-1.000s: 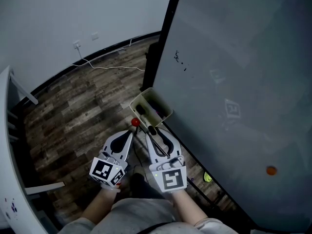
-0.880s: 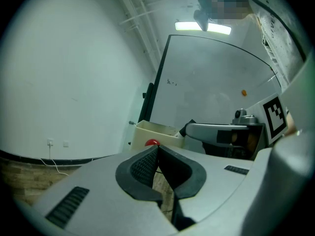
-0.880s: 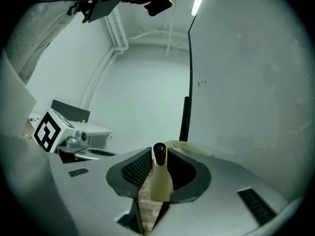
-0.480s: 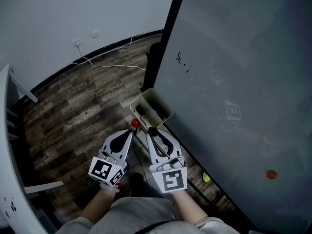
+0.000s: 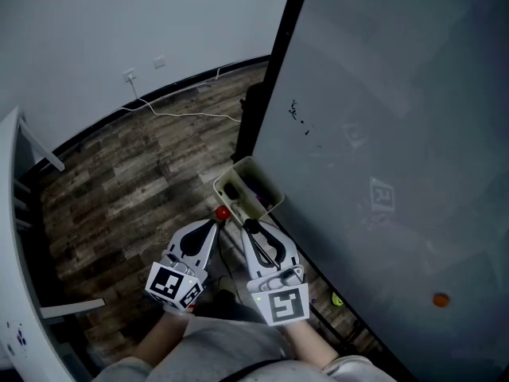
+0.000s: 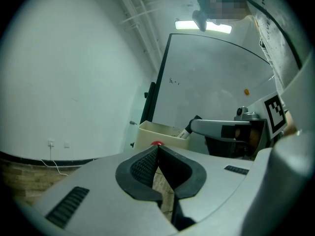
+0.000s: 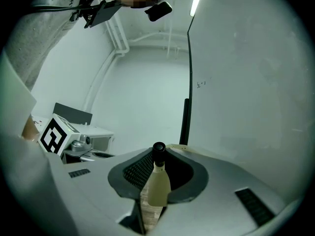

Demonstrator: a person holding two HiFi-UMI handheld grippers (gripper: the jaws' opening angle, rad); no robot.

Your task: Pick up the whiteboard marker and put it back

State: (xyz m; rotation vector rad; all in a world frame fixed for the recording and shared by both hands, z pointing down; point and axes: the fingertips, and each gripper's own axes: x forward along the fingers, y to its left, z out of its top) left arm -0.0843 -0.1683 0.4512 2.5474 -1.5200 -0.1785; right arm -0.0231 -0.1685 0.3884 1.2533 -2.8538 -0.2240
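Holding the whiteboard marker tight in my right gripper, I have it just beside the beige pen box (black cap first). My left gripper is pinched together on nothing.

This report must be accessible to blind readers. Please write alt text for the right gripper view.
The right hand-held gripper is shut on a pale marker whose black cap points ahead. A whiteboard fills the right side, a white wall lies ahead, and the left hand-held gripper shows at the left.
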